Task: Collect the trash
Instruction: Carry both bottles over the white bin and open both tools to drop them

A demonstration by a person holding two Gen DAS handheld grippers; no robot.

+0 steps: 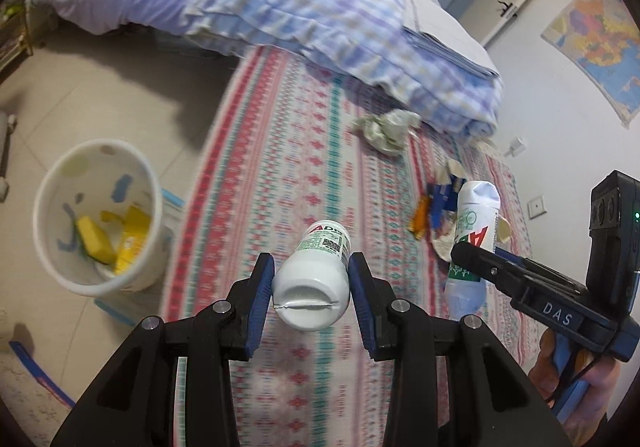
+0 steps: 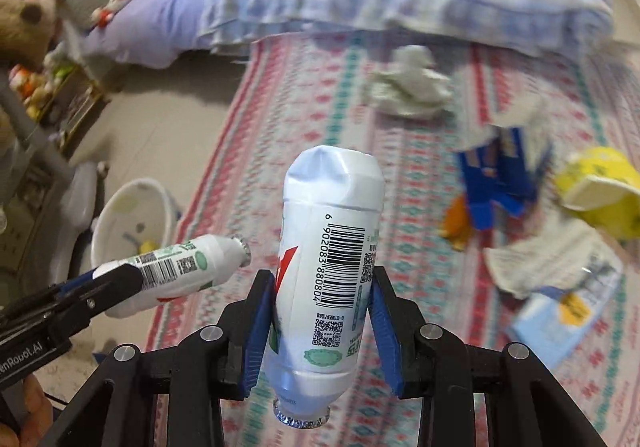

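Observation:
My left gripper (image 1: pixel 312 263) is shut on a white bottle with a green label (image 1: pixel 316 283), held in the air over the patterned rug, its base toward the camera. In the right wrist view this bottle (image 2: pixel 180 267) lies sideways in the left gripper (image 2: pixel 116 283). My right gripper (image 2: pixel 324 279) is shut on a second, crumpled white bottle (image 2: pixel 332 239), neck toward the camera. From the left wrist view that bottle (image 1: pixel 476 223) shows at the right in the right gripper (image 1: pixel 464 253). A white bin (image 1: pixel 132 175) with yellow scraps inside stands on the tiles, left of the rug.
Loose trash lies on the rug (image 2: pixel 304 119): crumpled paper (image 2: pixel 408 87), blue packaging (image 2: pixel 496 175), an orange wrapper (image 2: pixel 456 223), a yellow cup (image 2: pixel 600 191), a tissue (image 2: pixel 536 259) and a blue-white packet (image 2: pixel 560 315). A bed with a checked quilt (image 1: pixel 320 7) borders the far side.

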